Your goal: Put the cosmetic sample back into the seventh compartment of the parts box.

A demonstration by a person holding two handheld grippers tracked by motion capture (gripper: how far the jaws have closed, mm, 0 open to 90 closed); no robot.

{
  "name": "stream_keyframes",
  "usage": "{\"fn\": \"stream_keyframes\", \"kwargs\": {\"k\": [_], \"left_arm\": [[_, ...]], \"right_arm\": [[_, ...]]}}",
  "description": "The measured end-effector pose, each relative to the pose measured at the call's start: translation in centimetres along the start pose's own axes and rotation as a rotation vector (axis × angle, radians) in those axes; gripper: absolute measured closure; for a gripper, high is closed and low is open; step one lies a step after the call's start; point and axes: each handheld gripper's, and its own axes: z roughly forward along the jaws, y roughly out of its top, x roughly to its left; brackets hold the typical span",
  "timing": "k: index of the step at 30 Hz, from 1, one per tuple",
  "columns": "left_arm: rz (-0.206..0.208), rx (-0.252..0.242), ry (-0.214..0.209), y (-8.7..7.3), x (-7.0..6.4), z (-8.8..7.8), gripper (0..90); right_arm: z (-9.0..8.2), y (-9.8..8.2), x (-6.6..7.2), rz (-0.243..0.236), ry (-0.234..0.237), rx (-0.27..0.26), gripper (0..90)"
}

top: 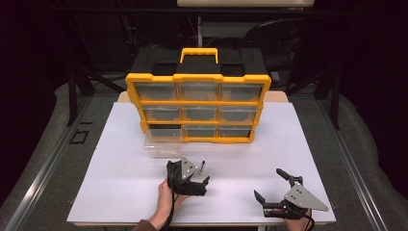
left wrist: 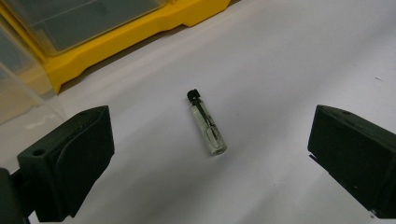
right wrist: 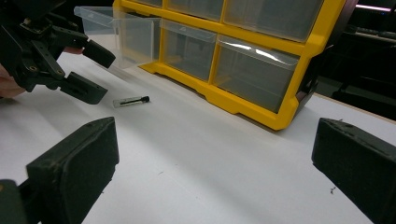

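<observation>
Between the left gripper (left wrist: 210, 154) fingers, spread wide: vial (left wrist: 208, 122) flat on tabletop (left wrist: 289, 60), long axis running fwd, cap far. Right gripper (top: 279, 190) wide too, empty, well apart.

In the high view the vial (top: 202, 166) in front of the organizer (top: 198, 107) is too small for its cap or contents to be made out. What the drawers of the organizer hold cannot be told through their cloudy fronts. The loose clear drawer (top: 162, 144) just before the organizer's lower left corner is faint, and its inside is unclear. The right tool (top: 273, 187) is cut off at the bottom edge, the hand behind it largely hidden. In the left gripper view the organizer is cropped to a yellow corner, and the liquid level in the vial (left wrist: 208, 123) cannot be judged.
</observation>
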Motion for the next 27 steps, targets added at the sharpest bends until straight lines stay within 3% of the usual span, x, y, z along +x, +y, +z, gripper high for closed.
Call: {"fn": "stream_keyframes", "kwargs": {"k": [6, 7, 10, 13, 27], "left_arm": [[-0.006, 0.017, 0.013, 0.4, -0.3, 0.8, 8.9], [-0.010, 0.023, 0.016, 0.5, -0.2, 0.9, 15.0], [-0.037, 0.038, 0.030, 0.8, -0.1, 1.3, 17.7], [-0.069, 0.059, 0.035, 0.9, 0.1, 1.8, 28.3], [-0.123, 0.095, 0.047, 1.0, 0.1, 3.0, 62.9]], "right_arm": [[0.0, 0.0, 0.0, 0.005, 0.005, 0.004, 0.1], [0.1, -0.1, 0.0, 0.002, 0.003, 0.007, 0.1], [0.1, 0.0, 0.0, 0.003, 0.006, 0.006, 0.2], [0.0, 0.0, 0.0, 0.002, 0.004, 0.005, 0.2], [0.0, 0.0, 0.1, -0.003, 0.004, 0.005, 0.7]]}}
